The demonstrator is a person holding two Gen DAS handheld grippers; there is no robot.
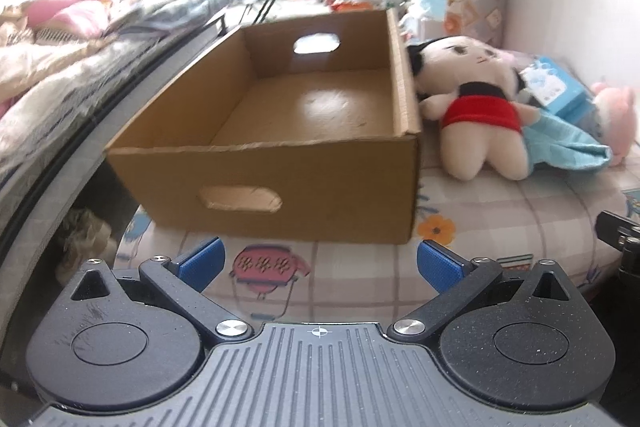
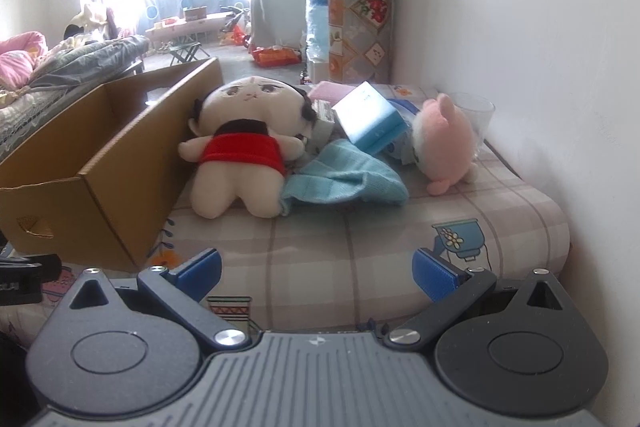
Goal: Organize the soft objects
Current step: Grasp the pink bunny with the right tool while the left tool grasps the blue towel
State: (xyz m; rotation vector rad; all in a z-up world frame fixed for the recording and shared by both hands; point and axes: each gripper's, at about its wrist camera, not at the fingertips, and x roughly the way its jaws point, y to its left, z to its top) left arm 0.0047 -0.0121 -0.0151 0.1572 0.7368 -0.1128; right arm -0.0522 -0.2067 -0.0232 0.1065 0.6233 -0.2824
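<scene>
Sitting at the mattress's (image 2: 520,223) left edge, the empty cardboard box (image 1: 280,195) could slide off if a toy is pushed against its wall. Just right of it, touching, lies the plush doll in a red dress (image 2: 240,151), its leg over a blue cloth (image 2: 344,179); lifting either may drag the other. A pink plush (image 2: 444,143) leans by a clear glass cup (image 2: 476,115), which could topple. Left tool (image 1: 319,263) and right tool (image 2: 316,273) both gape wide, empty. No writing is legible.
</scene>
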